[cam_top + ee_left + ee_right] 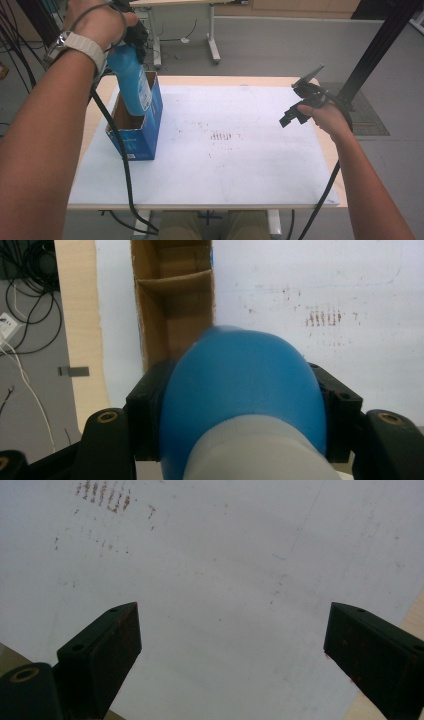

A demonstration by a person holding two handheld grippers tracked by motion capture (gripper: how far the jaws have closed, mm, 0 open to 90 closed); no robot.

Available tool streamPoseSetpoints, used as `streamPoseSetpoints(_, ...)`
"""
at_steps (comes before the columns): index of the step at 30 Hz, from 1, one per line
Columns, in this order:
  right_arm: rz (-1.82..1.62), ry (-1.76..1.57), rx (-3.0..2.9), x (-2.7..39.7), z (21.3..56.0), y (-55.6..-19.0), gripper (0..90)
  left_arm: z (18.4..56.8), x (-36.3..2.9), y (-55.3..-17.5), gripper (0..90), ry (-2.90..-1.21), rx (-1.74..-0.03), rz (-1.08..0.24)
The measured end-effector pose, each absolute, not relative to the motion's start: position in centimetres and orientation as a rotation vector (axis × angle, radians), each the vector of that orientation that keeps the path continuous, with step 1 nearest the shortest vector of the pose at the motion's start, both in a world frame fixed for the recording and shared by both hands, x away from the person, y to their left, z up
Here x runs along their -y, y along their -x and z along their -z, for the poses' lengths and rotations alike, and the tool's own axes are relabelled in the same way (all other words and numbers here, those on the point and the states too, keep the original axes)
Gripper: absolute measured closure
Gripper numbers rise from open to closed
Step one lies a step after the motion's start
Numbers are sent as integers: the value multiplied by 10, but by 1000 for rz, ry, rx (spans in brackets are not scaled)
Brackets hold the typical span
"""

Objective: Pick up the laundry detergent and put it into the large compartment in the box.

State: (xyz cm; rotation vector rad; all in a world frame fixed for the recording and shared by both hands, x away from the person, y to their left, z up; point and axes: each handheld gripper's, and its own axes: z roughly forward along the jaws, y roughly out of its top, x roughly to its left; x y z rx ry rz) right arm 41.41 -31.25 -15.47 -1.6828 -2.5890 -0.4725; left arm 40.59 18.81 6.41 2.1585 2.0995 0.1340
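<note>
The blue plastic bottle (131, 82) with its pale grey top is seen at the upper left of the high view, held neck-up and slightly tilted, its base already lowered into the open top of the blue cardboard box (137, 127) with a brown inner lining. The left gripper (131, 37) is clamped on the bottle's upper shoulder; in the left gripper view both black jaws are pressed against the blue body (240, 390), and a brown cardboard divider (172, 280) is visible beyond it at the upper centre of the frame. The right gripper (298, 102), at the right of the high view, is held above the white tabletop sheet (235, 150), well apart from the box; its jaws are spread wide with nothing between them (230, 645). The step in hand is judged to be the seating of the bottle in one compartment of the box. It is recommended that the bottle be brought upright before further lowering, that the base be kept clear of the divider and the box wall, and that the grip be released only once the base is felt to rest. The light box is judged liable to slide or tip; steadying by the free gripper is advised.
</note>
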Motion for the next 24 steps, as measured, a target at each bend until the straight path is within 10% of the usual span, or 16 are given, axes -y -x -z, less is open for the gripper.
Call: streamPoseSetpoints(24, 451, 1689, 2592, 307, 156, -418, 80, -43, -222, -416, 372, -2149, -2114, -155)
